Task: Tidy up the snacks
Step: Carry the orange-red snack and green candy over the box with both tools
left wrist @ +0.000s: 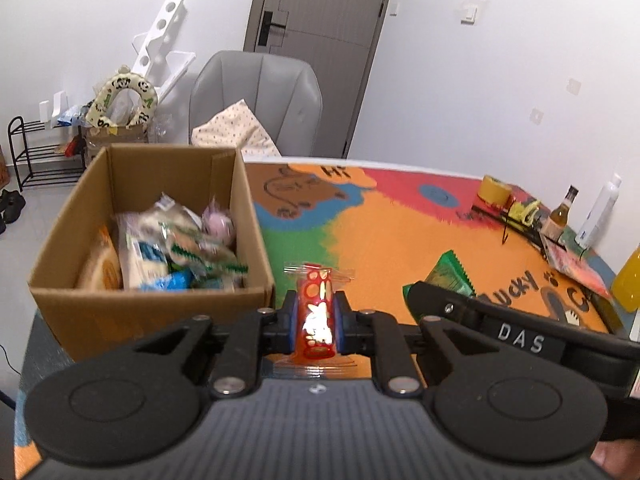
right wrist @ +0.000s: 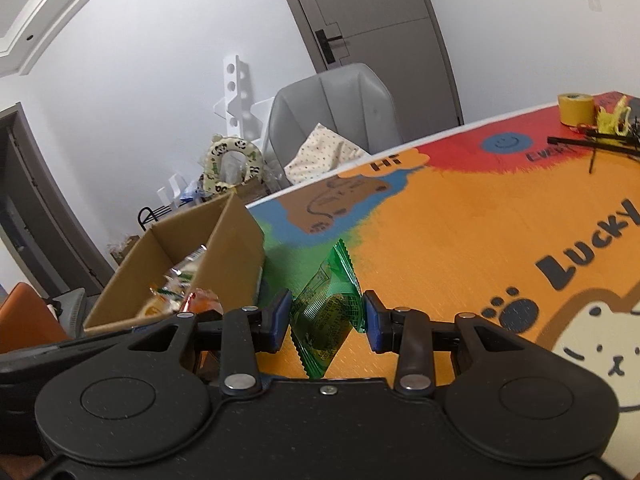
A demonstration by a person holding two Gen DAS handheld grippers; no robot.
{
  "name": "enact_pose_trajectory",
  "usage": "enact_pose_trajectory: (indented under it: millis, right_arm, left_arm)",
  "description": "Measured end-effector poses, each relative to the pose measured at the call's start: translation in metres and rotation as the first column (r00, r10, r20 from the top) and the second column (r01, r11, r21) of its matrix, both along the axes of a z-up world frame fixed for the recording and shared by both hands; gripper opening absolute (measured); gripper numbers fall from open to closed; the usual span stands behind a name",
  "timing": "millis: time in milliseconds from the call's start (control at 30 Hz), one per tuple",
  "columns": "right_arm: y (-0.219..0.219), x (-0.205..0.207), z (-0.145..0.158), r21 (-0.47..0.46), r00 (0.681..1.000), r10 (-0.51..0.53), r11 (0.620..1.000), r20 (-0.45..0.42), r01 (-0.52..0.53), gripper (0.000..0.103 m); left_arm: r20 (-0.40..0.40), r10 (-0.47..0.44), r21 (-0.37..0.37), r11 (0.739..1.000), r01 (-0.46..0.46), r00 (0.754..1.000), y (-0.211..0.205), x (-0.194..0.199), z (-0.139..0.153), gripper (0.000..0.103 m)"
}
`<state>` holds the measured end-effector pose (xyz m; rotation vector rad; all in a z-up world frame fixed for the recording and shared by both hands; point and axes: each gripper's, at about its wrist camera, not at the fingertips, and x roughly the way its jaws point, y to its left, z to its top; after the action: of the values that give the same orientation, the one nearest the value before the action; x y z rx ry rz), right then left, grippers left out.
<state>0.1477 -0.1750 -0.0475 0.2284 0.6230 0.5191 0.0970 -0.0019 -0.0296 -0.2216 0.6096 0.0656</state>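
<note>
Your left claw [left wrist: 316,320] is clamped on the red snack packet [left wrist: 316,312], and your right claw [right wrist: 326,316] sits around the green snack packet [right wrist: 326,308]. The left pad looks to be touching it, but there's a sliver of gap at the right pad, so I can't tell if that grip is solid.

Biggest thing first: the cardboard box [left wrist: 68,256] sits at about 10 o'clock in the left view, already piled with snacks. It stands on the colourful table [left wrist: 400,232], near its left edge.

I'd carry the red one up and over the near wall before letting go, since the pile is high. Squeeze the green one firmly first; that crinkly film probably slips.
</note>
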Motion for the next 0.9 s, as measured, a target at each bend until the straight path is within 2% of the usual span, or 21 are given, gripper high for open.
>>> enact_pose_trajectory:
  millis: [533, 600, 900]
  right_arm:
    - [0.019, 0.014, 0.028, 0.048, 0.998, 0.045, 0.998, 0.034, -0.047, 0.036]
    - [0.023, 0.018, 0.032, 0.067, 0.998, 0.058, 0.996, 0.025, -0.059, 0.036]
    - [0.055, 0.032, 0.042, 0.037, 0.995, 0.089, 0.995, 0.052, -0.091, 0.036]
  left_arm:
    - [0.052, 0.027, -0.016, 1.000, -0.026, 0.998, 0.028, 0.009, 0.031, 0.016]
    - [0.056, 0.039, -0.016, 0.999, -0.038, 0.998, 0.034, 0.011, 0.033, 0.016]
    - [0.069, 0.118, -0.042, 0.992, -0.115, 0.991, 0.077, 0.019, 0.039, 0.016]
